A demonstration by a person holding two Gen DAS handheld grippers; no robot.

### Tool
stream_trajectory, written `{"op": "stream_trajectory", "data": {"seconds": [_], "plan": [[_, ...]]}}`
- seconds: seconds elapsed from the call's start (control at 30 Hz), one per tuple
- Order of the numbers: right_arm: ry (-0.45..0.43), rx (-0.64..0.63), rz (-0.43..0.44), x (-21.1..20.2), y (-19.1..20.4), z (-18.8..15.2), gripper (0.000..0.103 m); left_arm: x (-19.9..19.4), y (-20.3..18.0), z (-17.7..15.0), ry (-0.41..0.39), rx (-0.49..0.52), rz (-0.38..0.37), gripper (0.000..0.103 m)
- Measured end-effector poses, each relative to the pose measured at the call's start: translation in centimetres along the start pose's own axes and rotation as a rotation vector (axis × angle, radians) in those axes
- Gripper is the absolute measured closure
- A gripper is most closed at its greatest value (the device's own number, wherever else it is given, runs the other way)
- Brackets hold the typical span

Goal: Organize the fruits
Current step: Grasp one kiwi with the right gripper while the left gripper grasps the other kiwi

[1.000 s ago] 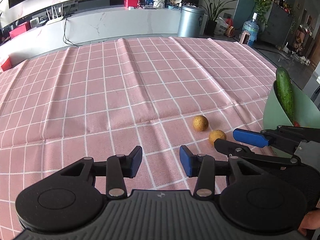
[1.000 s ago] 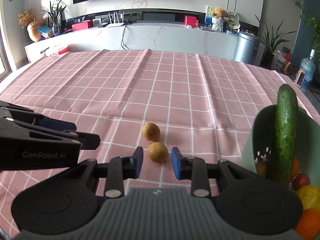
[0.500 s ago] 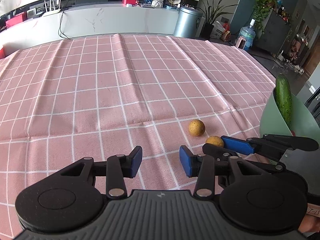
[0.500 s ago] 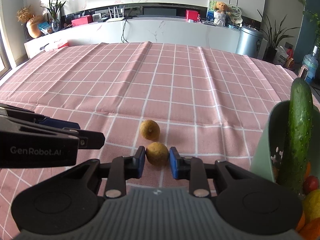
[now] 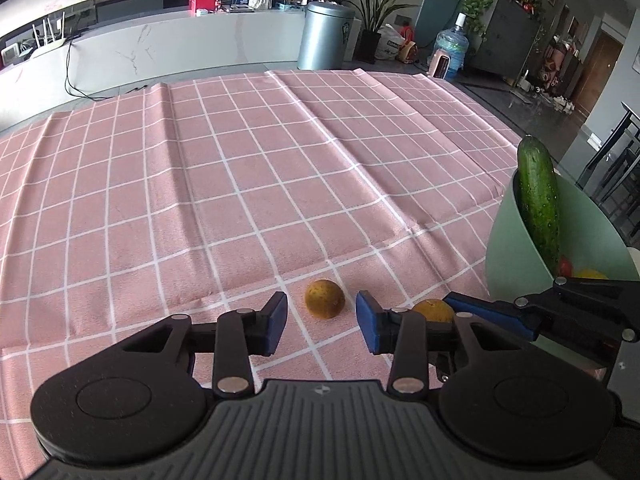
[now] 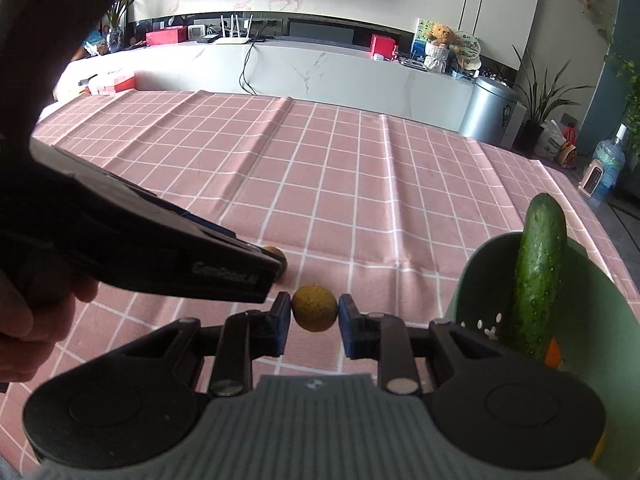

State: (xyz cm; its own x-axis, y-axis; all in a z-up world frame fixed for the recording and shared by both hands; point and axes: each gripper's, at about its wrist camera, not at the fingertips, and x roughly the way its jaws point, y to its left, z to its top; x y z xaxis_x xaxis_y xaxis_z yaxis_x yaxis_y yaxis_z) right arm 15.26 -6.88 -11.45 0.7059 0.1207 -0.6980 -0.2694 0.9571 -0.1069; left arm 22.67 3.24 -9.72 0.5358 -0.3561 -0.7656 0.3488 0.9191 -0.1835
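A pink checked cloth (image 5: 240, 184) covers the whole table under both tongs. To the right of the right tongs stands a green bowl (image 6: 476, 276), with a cucumber (image 6: 534, 276) propped in it nearly upright, long axis vertical, rounded tip up and leaning a little against the rim. Bits of orange and red fruit show low in the bowl behind it, too hidden to name.

The left tongs (image 5: 321, 322) sit low over the cloth, reaching forward and level, with the blue pads wide apart. A round fruit (image 5: 324, 299) lies on the cloth just ahead of the gap between them, touching neither pad. It is a ball, so it has no clear long axis.

The right tongs (image 6: 314, 320) come in close beside the left ones, on their right, also low and pointing forward. Their pads are closed on a second fruit (image 6: 314, 308), one pad pressing each side, so it sits right at the tips. From the left view the fruit peeks out just behind the left tongs' right pad. Whether it rests on the cloth or is lifted off it, I cannot tell.

A hand (image 6: 24, 332) grips the left tongs' dark handle, at the left edge of the right view.
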Motion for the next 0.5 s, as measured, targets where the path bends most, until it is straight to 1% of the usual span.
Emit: {"op": "stream_trajectory", "data": {"seconds": [0.1, 0.17, 0.23, 0.27, 0.33, 0.5], "plan": [[0.002, -0.004, 0.010, -0.1, -0.1, -0.1, 0.082, 0.8, 0.0, 0.1, 0.010, -0.013, 0.011, 0.060], [0.002, -0.005, 0.015, -0.1, -0.2, -0.1, 0.082, 1.0, 0.1, 0.3, 0.011, -0.027, 0.002, 0.063], [0.002, -0.007, 0.016, -0.1, -0.2, -0.1, 0.082, 1.1, 0.1, 0.3, 0.016, -0.027, 0.003, 0.070], [0.002, -0.009, 0.016, -0.1, -0.1, -0.1, 0.082, 1.2, 0.1, 0.3, 0.020, -0.024, 0.006, 0.070], [0.003, -0.011, 0.018, -0.1, -0.2, -0.1, 0.082, 1.3, 0.2, 0.2, 0.023, -0.025, 0.001, 0.075], [0.011, 0.001, 0.027, -0.2, -0.4, -0.1, 0.082, 0.8, 0.0, 0.1, 0.011, -0.010, 0.003, 0.078]]}}
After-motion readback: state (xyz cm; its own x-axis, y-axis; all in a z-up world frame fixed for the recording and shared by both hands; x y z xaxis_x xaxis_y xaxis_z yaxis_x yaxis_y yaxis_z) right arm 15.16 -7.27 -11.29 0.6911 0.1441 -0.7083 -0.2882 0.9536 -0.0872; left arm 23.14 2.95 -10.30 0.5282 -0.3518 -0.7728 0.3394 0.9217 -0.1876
